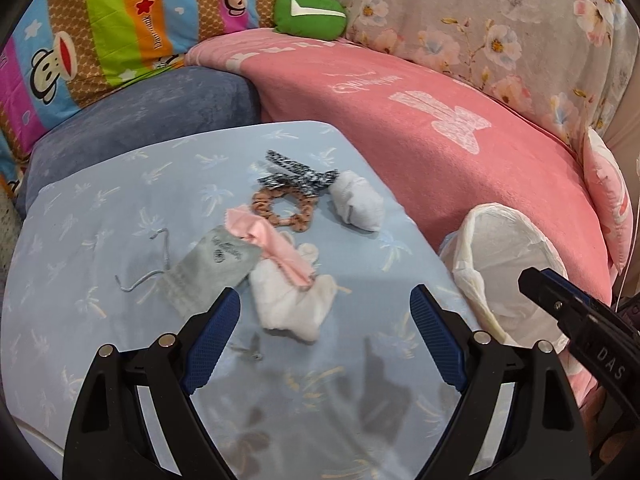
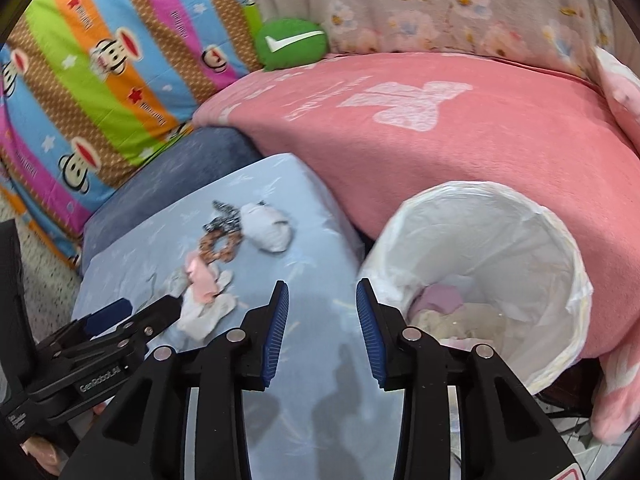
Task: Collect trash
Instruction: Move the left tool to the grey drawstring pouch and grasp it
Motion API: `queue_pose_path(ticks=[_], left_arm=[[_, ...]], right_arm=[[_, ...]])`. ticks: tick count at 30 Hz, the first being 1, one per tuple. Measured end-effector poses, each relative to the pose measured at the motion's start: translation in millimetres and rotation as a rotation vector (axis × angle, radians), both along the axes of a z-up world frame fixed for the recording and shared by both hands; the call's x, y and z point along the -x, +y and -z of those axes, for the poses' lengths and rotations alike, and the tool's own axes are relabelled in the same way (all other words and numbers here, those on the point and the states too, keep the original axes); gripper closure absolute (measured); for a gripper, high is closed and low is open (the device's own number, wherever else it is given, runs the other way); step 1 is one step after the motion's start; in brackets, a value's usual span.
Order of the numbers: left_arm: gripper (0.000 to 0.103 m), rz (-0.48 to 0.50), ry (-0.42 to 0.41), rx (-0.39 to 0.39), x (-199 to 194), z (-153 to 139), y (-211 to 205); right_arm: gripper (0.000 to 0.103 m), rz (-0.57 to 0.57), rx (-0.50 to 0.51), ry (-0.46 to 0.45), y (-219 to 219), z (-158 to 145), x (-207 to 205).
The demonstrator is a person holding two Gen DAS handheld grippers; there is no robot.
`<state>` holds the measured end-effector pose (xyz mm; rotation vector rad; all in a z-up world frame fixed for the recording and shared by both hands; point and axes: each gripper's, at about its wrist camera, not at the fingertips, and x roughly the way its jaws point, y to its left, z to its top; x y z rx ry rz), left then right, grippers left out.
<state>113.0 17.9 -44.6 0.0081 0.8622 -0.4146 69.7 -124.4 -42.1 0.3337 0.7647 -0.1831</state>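
Observation:
Trash lies on a light blue cloth-covered surface (image 1: 100, 240): a crumpled white tissue (image 1: 292, 304) under a pink scrap (image 1: 272, 244), a grey drawstring pouch (image 1: 208, 268), a balled white tissue (image 1: 358, 202), a brown ring scrunchie (image 1: 280, 210) and a black-and-white ribbon (image 1: 296, 172). My left gripper (image 1: 324, 316) is open and empty, just short of the crumpled tissue. A white-lined trash bin (image 2: 480, 240) stands to the right and holds some trash. My right gripper (image 2: 322, 328) is open and empty, beside the bin's left rim. The pile also shows in the right wrist view (image 2: 204, 300).
A pink blanket (image 1: 440, 128) lies behind the surface, with a blue cushion (image 1: 140, 120), a striped monkey-print quilt (image 1: 80, 40), a green pillow (image 1: 310, 12) and a floral cover (image 1: 500, 20). The right gripper's tip (image 1: 560, 300) shows over the bin.

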Motion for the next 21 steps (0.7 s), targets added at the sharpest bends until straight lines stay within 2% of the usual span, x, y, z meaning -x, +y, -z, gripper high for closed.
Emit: queue_pose_path(ticks=[13,21], left_arm=[[0.020,-0.114,0.047,-0.008,-14,21,64],[0.020,-0.135,0.070,-0.017,-28,33,84]], right_arm=[[0.065,-0.116,0.007,0.047,62,12,-27],[0.063,-0.161,0.006,0.080,88,26,-48]])
